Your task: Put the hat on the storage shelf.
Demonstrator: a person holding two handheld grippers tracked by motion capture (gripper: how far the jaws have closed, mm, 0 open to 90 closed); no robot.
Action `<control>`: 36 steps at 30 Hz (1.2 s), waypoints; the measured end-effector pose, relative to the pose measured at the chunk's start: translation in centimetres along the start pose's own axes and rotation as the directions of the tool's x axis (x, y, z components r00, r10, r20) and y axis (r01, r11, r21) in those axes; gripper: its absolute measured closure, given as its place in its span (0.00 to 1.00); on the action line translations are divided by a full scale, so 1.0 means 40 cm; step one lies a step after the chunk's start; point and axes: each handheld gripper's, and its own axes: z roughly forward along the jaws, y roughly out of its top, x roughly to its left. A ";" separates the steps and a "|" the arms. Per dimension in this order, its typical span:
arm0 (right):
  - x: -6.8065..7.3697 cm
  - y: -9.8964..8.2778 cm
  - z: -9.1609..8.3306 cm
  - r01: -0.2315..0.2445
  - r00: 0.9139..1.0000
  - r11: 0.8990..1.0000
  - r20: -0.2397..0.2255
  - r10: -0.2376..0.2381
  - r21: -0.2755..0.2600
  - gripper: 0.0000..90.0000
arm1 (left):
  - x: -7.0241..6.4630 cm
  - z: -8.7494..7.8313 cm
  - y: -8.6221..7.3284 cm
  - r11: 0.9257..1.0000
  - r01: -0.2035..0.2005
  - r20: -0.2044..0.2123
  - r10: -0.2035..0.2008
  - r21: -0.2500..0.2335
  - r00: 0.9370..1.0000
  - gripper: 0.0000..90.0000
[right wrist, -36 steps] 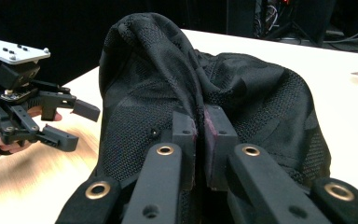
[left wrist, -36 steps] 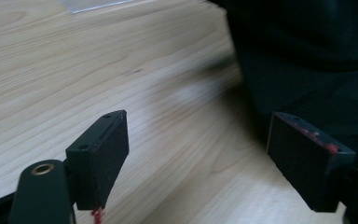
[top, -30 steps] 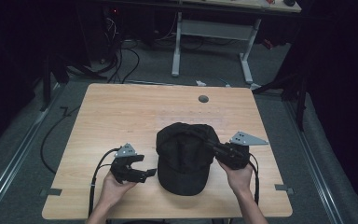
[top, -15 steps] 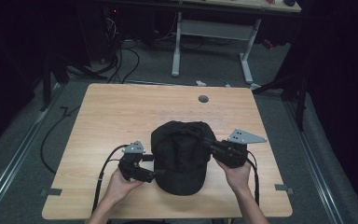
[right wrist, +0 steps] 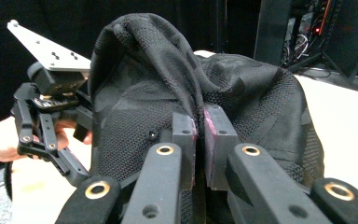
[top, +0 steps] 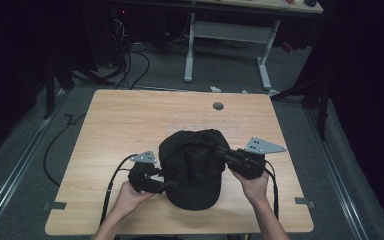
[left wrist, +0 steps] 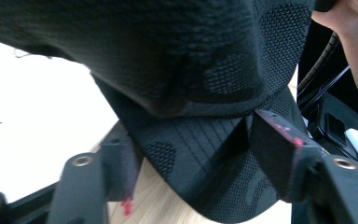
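black cap (top: 192,167) between two grippers at the table's near edge

right gripper (right wrist: 199,126) pinches a fold of the crown; left gripper (left wrist: 191,158), jaws just closing, straddles the brim without pressing it; wooden table (top: 130,120); grey disc (top: 218,106) farther off; cables (top: 125,60), desk frame (top: 227,35) in dark room

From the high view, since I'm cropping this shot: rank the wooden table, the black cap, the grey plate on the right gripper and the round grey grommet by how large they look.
1. Wooden table
2. Black cap
3. Grey plate on the right gripper
4. Round grey grommet, plainly the smallest
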 end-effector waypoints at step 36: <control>-0.020 0.020 0.016 0.027 0.998 1.000 0.054 -0.026 -0.003 0.76 | -0.034 -0.090 0.025 0.997 -0.039 0.123 0.047 -0.070 0.991 0.96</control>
